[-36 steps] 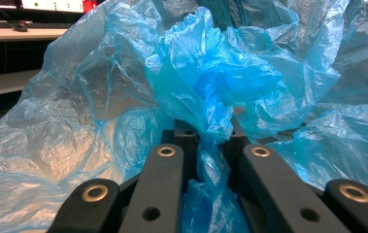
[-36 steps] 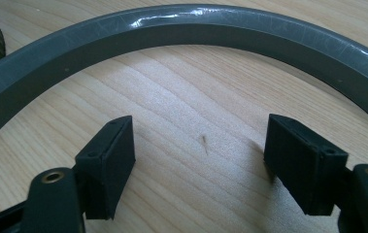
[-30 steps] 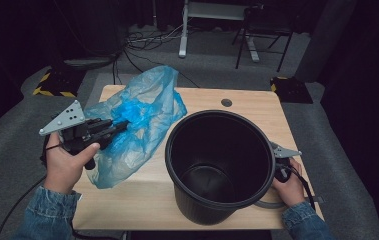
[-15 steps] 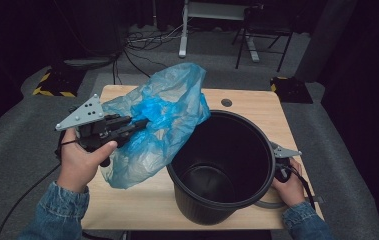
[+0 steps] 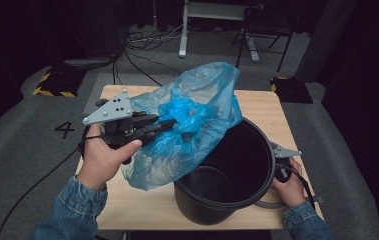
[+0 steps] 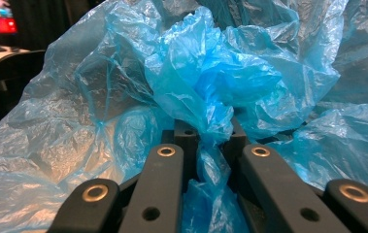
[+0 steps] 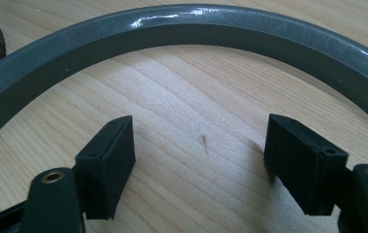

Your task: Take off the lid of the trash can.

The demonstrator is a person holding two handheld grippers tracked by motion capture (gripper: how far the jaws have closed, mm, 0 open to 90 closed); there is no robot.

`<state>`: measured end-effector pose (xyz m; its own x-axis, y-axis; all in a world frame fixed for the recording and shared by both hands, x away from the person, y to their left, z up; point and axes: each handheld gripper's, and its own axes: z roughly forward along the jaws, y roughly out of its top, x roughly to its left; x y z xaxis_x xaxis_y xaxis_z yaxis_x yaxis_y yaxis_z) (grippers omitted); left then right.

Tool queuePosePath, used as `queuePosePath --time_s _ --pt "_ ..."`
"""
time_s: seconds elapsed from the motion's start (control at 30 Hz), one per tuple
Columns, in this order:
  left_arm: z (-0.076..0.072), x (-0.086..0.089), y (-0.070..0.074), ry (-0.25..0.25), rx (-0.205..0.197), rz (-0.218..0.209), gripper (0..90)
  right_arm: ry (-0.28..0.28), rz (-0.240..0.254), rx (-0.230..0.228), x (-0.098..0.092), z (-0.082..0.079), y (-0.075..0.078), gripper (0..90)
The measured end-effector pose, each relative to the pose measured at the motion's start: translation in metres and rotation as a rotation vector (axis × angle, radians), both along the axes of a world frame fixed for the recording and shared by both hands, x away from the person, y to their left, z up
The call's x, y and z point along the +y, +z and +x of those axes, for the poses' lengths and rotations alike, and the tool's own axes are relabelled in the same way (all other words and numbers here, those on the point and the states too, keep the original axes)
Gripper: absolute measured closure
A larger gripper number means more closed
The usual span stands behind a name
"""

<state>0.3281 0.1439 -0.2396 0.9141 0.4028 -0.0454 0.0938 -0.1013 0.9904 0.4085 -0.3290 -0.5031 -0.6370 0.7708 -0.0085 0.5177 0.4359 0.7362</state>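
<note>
1. The left tongs (image 5: 169, 122) were clamped on a bunched fold of the blue plastic bag (image 5: 192, 125), gripped in the person's left hand (image 5: 102, 157) above the left half of the wooden counter (image 5: 262, 105).
2. In the left gripper view, the crumpled blue film (image 6: 206, 92) was pinched between the two black jaws, which stood close together, and more of it billowed on every side.
3. The bag hung in the air clear of the counter, its upper part spread wide and its right side draped over the near-left rim of the black bucket (image 5: 237, 165).
4. The bucket stood upright on the right half of the counter, its mouth open and its inside dark.
5. The right tongs (image 7: 198, 160) stood wide with nothing between the pads, low over the bare wood.
6. In the right gripper view, a grey curved handle (image 7: 181, 26) arched across the counter just beyond the open jaws, apart from both pads.
7. From the high view, the right hand (image 5: 289, 185) rested at the bucket's right side near the counter's edge, with the grey handle (image 5: 267, 204) lying beside the bucket's base.
8. A denim sleeve (image 5: 77, 205) covered the left forearm.
</note>
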Motion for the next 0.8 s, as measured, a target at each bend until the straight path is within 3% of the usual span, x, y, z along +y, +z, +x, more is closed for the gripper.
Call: queuePosePath --time_s 0.47,0.8 --pt "0.001 -0.045 0.001 -0.084 -0.005 0.048 83.0 0.0 0.0 0.0 0.0 0.0 0.0 26.5" --pt "0.001 -0.066 0.001 -0.133 0.002 0.082 82.9 0.001 -0.001 0.001 0.0 0.0 0.0 26.5"
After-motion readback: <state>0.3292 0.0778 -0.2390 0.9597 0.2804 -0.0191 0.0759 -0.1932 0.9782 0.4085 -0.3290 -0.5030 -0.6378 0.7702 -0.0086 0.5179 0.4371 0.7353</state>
